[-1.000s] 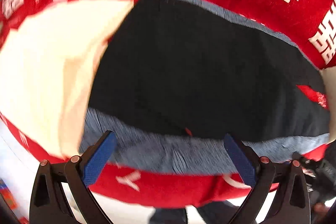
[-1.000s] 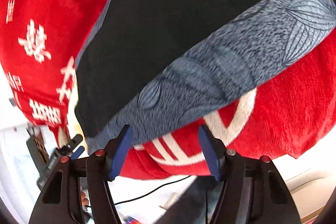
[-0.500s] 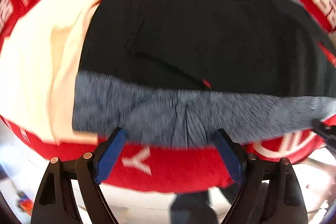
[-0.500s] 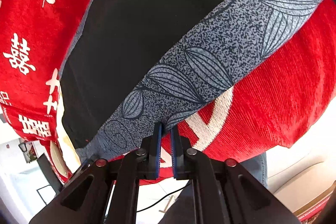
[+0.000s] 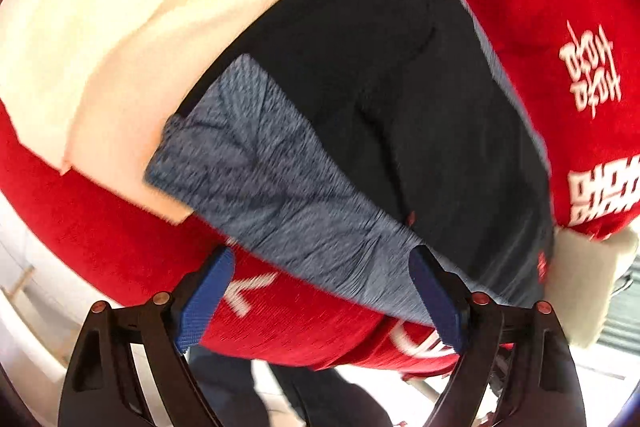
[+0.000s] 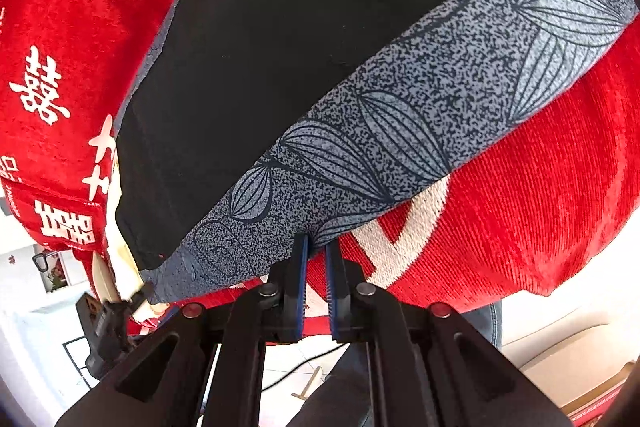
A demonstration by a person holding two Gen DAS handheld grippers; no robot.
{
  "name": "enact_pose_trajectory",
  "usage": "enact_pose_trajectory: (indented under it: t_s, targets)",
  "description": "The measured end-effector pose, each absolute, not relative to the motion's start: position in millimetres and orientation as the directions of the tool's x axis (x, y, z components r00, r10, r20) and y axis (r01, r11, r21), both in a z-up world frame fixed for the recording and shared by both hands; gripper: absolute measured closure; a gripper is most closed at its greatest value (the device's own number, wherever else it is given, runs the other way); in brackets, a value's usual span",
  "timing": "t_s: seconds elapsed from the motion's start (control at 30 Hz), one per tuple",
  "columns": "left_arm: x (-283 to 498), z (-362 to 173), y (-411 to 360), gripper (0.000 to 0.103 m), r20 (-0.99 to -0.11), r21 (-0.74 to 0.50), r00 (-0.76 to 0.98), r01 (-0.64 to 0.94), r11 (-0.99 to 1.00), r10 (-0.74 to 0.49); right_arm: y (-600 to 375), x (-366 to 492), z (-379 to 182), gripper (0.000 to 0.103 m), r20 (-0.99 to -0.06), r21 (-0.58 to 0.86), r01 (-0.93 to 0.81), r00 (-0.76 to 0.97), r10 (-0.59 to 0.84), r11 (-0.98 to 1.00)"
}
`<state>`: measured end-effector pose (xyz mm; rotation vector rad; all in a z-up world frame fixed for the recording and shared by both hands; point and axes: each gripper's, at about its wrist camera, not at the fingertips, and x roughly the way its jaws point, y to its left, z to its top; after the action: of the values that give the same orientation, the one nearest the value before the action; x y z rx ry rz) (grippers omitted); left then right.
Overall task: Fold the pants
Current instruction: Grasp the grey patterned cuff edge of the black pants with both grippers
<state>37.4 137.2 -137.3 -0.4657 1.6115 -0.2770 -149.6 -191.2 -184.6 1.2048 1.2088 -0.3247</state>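
A red cloth [image 5: 520, 7] with white characters covered the desk from edge to edge and hung over its near edge in both wrist views. On it lay the pants [image 6: 280, 39], spread flat: a broad black body with a grey band [image 6: 400, 131] printed with leaf outlines running along the side nearest the desk's front edge. In the left wrist view the pants [image 5: 380, 87] stretched away from the front edge toward the far side, and their grey band [image 5: 272, 183] looked blurred. A cream cloth [image 5: 120, 27] lay beside the pants toward the desk's left end, its edge tucked partly under the black fabric. A smaller strip of cream material showed at the right margin of that view, near the front edge.

The left tool [image 5: 320, 299] hovered over the front edge with its blue pads wide apart, the band's edge lying between them but untouched.

The right tool [image 6: 316, 287] had its blue pads nearly together, pinching the lower edge of the grey band at the desk's front edge.
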Motion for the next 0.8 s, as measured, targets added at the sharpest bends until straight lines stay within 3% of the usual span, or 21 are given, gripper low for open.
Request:
enact_pose_trajectory:
  t_s: [0.1,0.13,0.23,0.27,0.37,0.47,0.53,0.6,0.73,0.77,0.8]
  targets:
    - [39,-137,131,0.019,-0.871,-0.476,-0.047,-0.164,0.864,-0.489,-192,-150,-185,0.093,-0.834,0.537,0.745,0.399,0.382,0.395]
    - [41,-138,130,0.049,-0.863,-0.492,-0.041,-0.164,0.855,-0.504,-193,-150,-183,0.094,-0.832,0.540,0.742,0.402,0.382,0.397]
    - [41,-136,120,0.081,-0.892,-0.442,-0.050,-0.120,0.889,-0.450,-194,-150,-178,0.094,-0.831,0.546,0.730,0.409,0.378,0.410]
    - [36,-138,124,0.085,-0.898,-0.428,-0.052,-0.114,0.896,-0.436,-194,-150,-178,0.094,-0.829,0.549,0.728,0.410,0.381,0.410]
    - [26,-141,142,0.085,-0.873,-0.478,-0.025,-0.159,0.864,-0.487,-196,-153,-182,0.093,-0.815,0.567,0.723,0.422,0.398,0.395]
    - [27,-135,129,0.081,-0.902,-0.425,-0.037,-0.091,0.901,-0.429,-198,-154,-188,0.090,-0.774,0.618,0.692,0.454,0.441,0.372]
    - [29,-131,115,0.046,-0.897,-0.437,-0.050,-0.037,0.899,-0.439,-198,-153,-193,0.088,-0.755,0.640,0.679,0.467,0.460,0.360]
    - [29,-126,98,0.034,-0.910,-0.412,-0.047,0.022,0.911,-0.411,-198,-153,-197,0.084,-0.732,0.666,0.667,0.497,0.467,0.335]
    - [25,-123,75,0.035,-0.952,-0.306,-0.026,0.104,0.946,-0.305,-200,-157,-203,0.083,-0.696,0.700,0.661,0.547,0.466,0.270]
    - [25,-122,72,0.038,-0.955,-0.296,-0.019,0.105,0.949,-0.296,-201,-159,-204,0.083,-0.688,0.705,0.663,0.556,0.466,0.250]
    - [24,-121,72,0.051,-0.960,-0.279,-0.012,0.106,0.955,-0.279,-201,-161,-205,0.084,-0.679,0.711,0.666,0.568,0.465,0.225]
